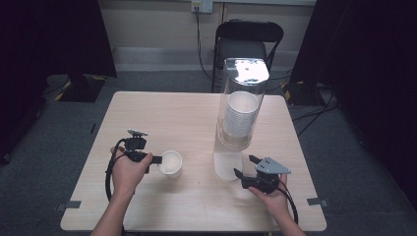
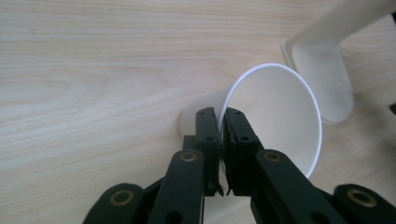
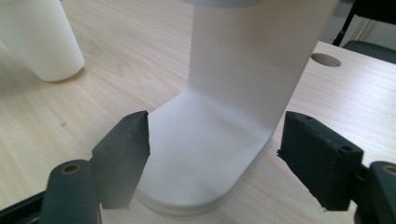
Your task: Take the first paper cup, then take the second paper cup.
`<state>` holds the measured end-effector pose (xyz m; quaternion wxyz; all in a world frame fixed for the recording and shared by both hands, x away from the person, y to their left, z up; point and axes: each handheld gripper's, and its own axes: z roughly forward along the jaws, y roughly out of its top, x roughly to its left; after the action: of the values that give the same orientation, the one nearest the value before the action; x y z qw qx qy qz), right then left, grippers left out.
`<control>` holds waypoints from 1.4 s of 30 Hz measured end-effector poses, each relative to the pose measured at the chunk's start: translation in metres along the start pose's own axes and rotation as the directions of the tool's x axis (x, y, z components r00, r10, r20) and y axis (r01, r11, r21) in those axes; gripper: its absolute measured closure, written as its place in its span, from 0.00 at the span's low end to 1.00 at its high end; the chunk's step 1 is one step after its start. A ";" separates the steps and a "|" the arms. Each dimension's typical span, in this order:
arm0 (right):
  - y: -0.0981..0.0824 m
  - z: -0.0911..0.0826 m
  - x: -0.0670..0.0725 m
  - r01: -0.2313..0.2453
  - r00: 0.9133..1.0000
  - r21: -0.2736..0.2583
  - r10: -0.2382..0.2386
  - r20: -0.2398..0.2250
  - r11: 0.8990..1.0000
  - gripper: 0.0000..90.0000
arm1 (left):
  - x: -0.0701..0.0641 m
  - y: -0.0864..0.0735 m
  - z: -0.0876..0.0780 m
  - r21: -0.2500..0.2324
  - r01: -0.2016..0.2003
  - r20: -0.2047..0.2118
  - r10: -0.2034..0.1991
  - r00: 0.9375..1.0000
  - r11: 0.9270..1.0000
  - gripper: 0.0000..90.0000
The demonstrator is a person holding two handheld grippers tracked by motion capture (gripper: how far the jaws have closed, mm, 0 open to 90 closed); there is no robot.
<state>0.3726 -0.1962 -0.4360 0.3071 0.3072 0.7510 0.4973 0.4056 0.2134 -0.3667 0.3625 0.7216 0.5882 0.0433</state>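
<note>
Paper cup (image 1: 170,163) sits on the table (image 1: 162,113) at about seven o'clock from the tall clear dispenser (image 1: 242,118), well left of it in the high view. Light, thin-walled and easy to crush, I'd say; the rolled rim is the stiffest place to take it, and that's exactly where the left gripper (image 1: 156,159) has it, coming in from nine o'clock. The right gripper (image 1: 245,166) waits at the dispenser's four o'clock, jaws apart, holding nothing.

Left gripper view now: the left gripper (image 2: 220,128) is pressed together on the cup (image 2: 275,116), one jaw inside the mouth, one outside, wall pinched between them. The cup looks tilted toward the camera, though whether its base is off the wood I cannot tell. A gentle squeeze is all this needs, I'd judge.

Right gripper view: the right gripper (image 3: 212,140) stands spread wide either side of the dispenser's white foot (image 3: 205,158), pads clear of it. The cup (image 3: 39,37) stands at eleven o'clock.
</note>
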 end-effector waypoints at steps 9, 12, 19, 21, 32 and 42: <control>0.000 0.001 -0.007 -0.060 0.998 -0.005 0.060 0.008 0.998 0.27 | 0.010 0.010 0.007 -0.047 0.035 -0.008 -0.035 0.999 0.998 0.85; 0.000 0.001 -0.007 -0.066 0.998 0.004 0.066 0.011 0.998 0.27 | 0.008 0.008 0.005 -0.081 0.005 0.000 -0.005 1.000 0.997 0.65; 0.000 0.002 -0.006 -0.064 0.998 0.002 0.064 0.005 0.998 0.27 | 0.010 -0.016 -0.015 -0.136 -0.112 0.128 0.129 0.983 0.984 0.47; 0.000 0.002 -0.006 -0.065 0.998 0.007 0.065 0.010 0.998 0.27 | 0.011 -0.020 -0.018 -0.141 -0.136 0.131 0.155 0.979 0.981 0.42; 0.013 0.005 -0.003 -0.060 0.998 -0.009 0.060 0.011 0.998 0.27 | 0.026 -0.063 -0.037 -0.215 -0.276 0.141 0.310 0.940 0.937 0.21; 0.025 0.013 0.000 -0.066 0.998 -0.040 0.066 0.001 0.997 0.27 | 0.055 -0.108 0.012 -0.117 -0.274 0.103 0.287 0.952 0.954 0.21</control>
<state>0.3867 -0.1812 -0.4162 0.2973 0.3262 0.7301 0.5216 0.3399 0.2615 -0.4573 0.4234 0.7798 0.4539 0.0812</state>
